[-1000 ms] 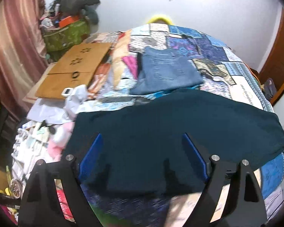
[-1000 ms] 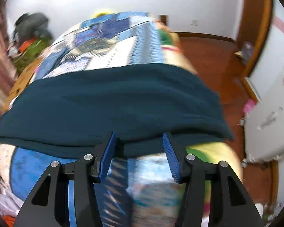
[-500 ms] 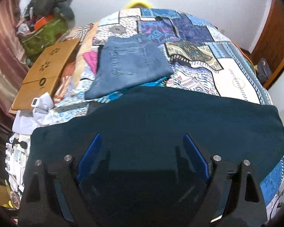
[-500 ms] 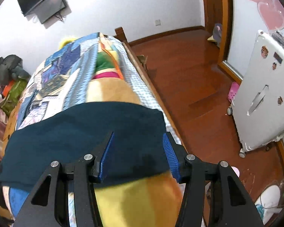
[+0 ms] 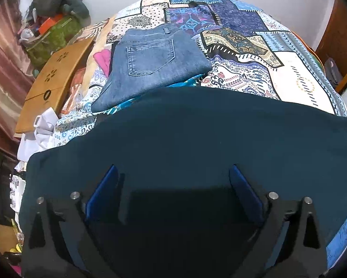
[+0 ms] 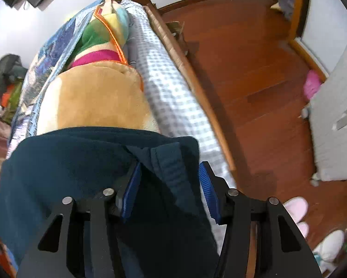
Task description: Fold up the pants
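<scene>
Dark teal pants (image 5: 219, 134) lie spread sideways across the near part of the patchwork quilt (image 5: 242, 46). My left gripper (image 5: 173, 171) hovers low over their middle, its jaws wide and still opening, with only flat cloth beneath them. In the right wrist view the pants (image 6: 69, 166) end at the bed's right edge. My right gripper (image 6: 171, 164) straddles their ribbed band (image 6: 171, 176) there. Its jaws are closing with the band between them, and the pads do not clearly press on it.
Folded blue jeans (image 5: 154, 62) rest on the quilt behind the pants. A wooden lap table (image 5: 55, 78) and clutter line the bed's left side. To the right are a tan blanket (image 6: 92, 99), the bed's wooden rail (image 6: 196, 88), red-brown floor (image 6: 254, 69), a white cabinet (image 6: 335, 120) and slippers (image 6: 296, 206).
Both grippers came down closer to the pants. The right one swung to the pants' right end at the bed's edge and its jaws narrowed around the band. The left jaws widened.
</scene>
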Demonstrator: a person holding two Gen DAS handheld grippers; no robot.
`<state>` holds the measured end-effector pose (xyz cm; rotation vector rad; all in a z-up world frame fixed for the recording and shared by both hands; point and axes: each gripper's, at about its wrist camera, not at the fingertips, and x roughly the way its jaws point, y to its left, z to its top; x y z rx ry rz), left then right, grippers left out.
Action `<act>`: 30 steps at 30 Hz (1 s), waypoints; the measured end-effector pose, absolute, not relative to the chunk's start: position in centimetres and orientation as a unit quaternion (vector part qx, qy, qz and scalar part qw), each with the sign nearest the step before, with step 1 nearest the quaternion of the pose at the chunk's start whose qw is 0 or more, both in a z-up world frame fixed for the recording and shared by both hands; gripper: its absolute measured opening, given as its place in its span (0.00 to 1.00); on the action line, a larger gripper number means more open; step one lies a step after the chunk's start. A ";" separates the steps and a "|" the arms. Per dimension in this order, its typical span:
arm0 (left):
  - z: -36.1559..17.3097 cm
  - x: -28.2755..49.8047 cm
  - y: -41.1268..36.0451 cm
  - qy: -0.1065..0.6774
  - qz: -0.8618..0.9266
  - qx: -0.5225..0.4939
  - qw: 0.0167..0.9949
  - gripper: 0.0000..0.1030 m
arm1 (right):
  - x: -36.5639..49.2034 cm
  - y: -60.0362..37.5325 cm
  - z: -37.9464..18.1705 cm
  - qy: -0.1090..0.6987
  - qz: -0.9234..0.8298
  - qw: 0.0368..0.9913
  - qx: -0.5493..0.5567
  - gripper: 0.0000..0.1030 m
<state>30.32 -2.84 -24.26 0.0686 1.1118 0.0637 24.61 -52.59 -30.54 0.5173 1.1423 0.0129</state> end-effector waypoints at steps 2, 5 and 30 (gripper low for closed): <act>-24.5 30.5 -3.0 0.525 0.033 0.034 0.850 0.97 | 24.2 -52.7 -30.5 0.529 0.012 0.811 0.252 0.31; -24.5 30.6 -3.4 0.523 0.038 0.037 0.851 0.97 | 23.7 -52.0 -29.8 0.521 -0.003 0.823 0.225 0.25; -23.4 27.4 -3.9 0.503 0.013 0.059 0.862 0.97 | 19.1 -41.6 -19.8 0.465 0.007 0.883 0.064 0.51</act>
